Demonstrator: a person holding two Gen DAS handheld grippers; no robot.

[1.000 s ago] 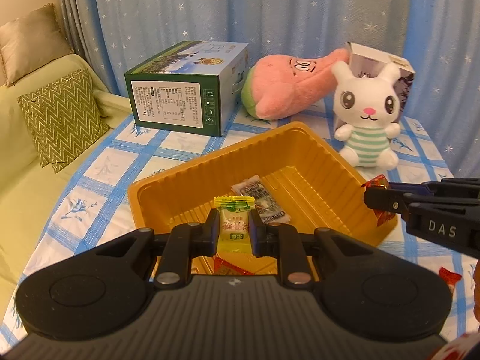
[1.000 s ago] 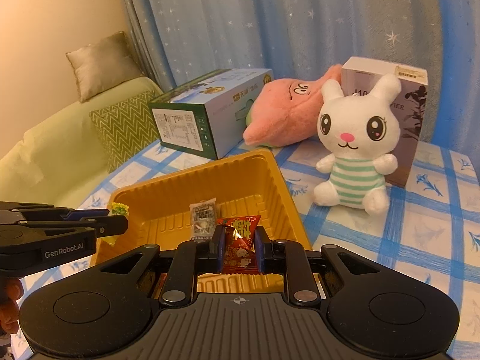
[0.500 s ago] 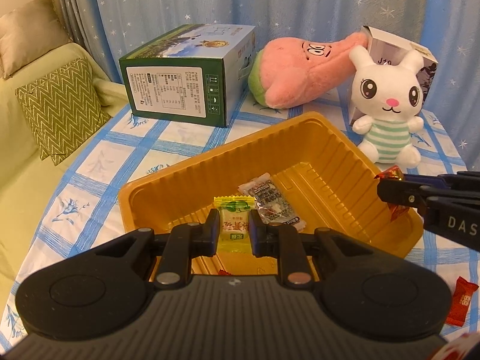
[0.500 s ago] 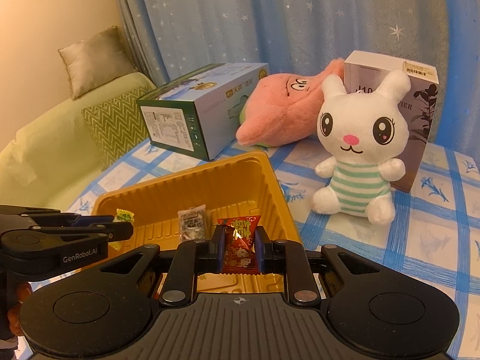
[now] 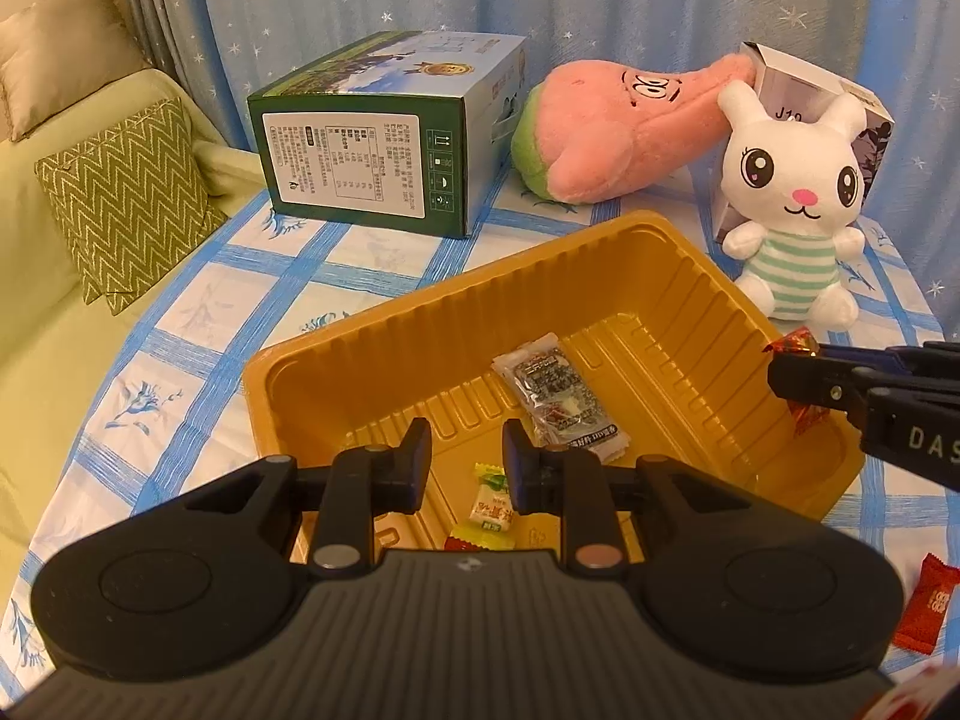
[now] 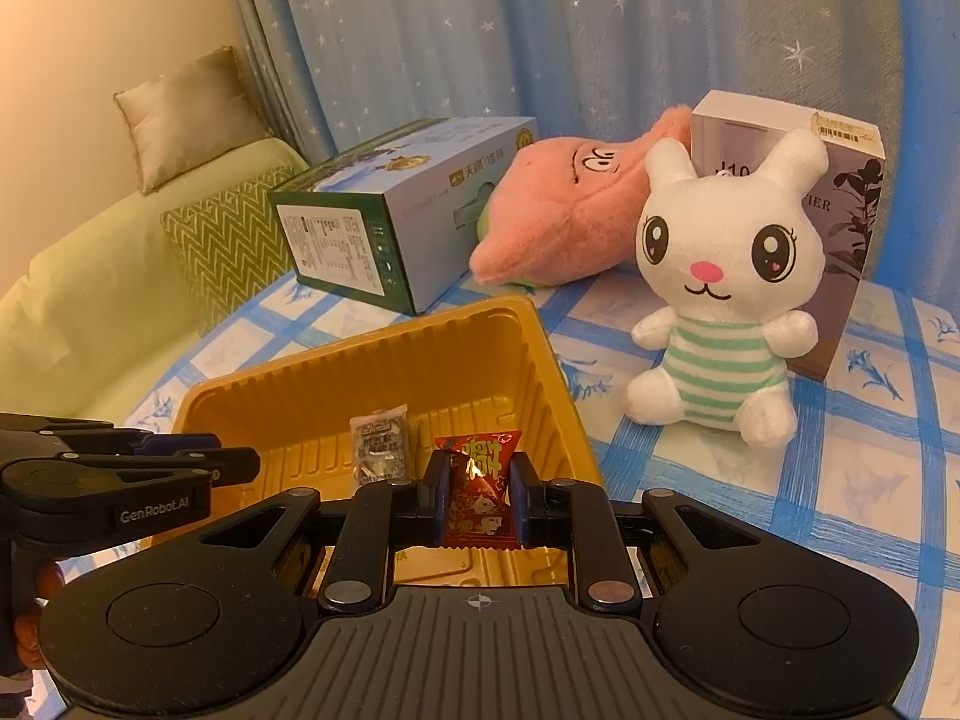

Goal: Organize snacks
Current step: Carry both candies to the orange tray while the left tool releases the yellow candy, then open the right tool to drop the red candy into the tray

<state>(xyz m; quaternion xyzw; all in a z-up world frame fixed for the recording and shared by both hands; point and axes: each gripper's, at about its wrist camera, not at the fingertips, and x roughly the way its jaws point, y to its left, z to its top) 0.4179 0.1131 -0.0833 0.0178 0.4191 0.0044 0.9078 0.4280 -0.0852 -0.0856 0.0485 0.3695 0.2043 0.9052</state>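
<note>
Right gripper pinches light, crinkly red snack packet mid-body over yellow tray; left gripper wide, empty, 9 o'clock.

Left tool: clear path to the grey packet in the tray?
Probably yes. The left tool is open above the yellow tray, and the grey packet lies flat just ahead, uncovered; the green candy sits nearer, not between them.

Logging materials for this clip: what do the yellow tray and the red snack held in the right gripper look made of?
Yellow tray: likely thin moulded plastic, semi-gloss, with ribbed walls. Red snack packet in the right gripper: probably glossy plastic-foil wrap, showing crinkles and bright glints.
</note>
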